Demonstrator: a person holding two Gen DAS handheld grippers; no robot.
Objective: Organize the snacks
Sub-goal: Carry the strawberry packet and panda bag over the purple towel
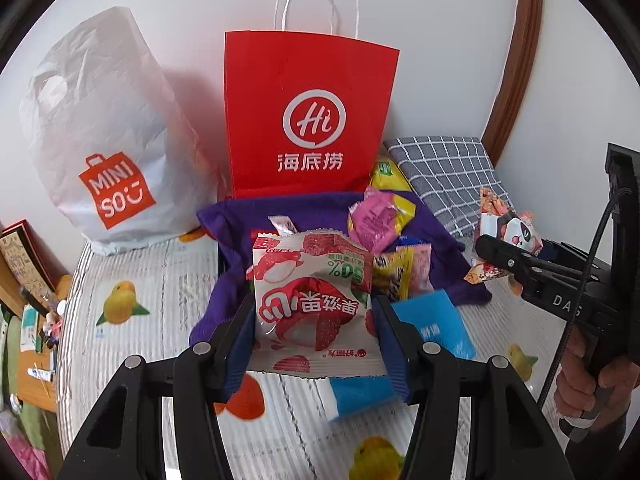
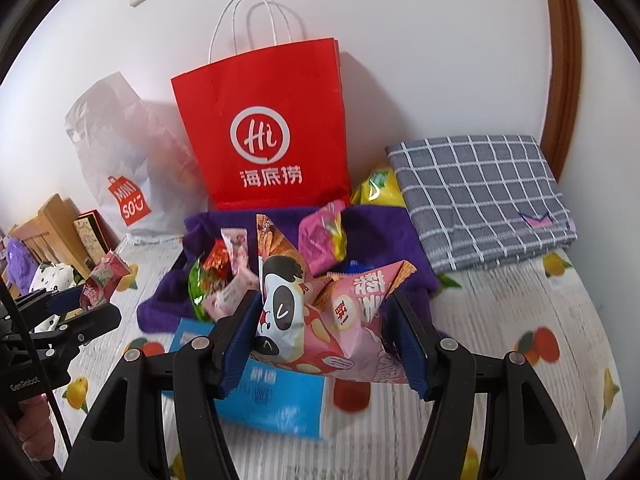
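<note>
My left gripper (image 1: 314, 332) is shut on a white and red lychee-strawberry snack packet (image 1: 312, 300), held above the bed. My right gripper (image 2: 326, 332) is shut on a pink panda snack packet (image 2: 320, 320); it also shows at the right of the left wrist view as the right gripper (image 1: 496, 252) with the panda packet (image 1: 508, 236). The left gripper (image 2: 80, 300) and its red packet (image 2: 104, 280) appear at the left of the right wrist view. A pile of small snacks (image 1: 384, 220) lies on a purple cloth (image 1: 232, 264). A red paper bag (image 1: 308, 116) stands behind it.
A white plastic Miniso bag (image 1: 108, 140) stands left of the red bag against the wall. A folded grey checked cloth (image 2: 484, 196) lies at the right. A blue packet (image 2: 272, 396) rests on the fruit-print bed sheet (image 1: 140, 280). Wooden furniture with boxes (image 2: 60, 232) stands at the far left.
</note>
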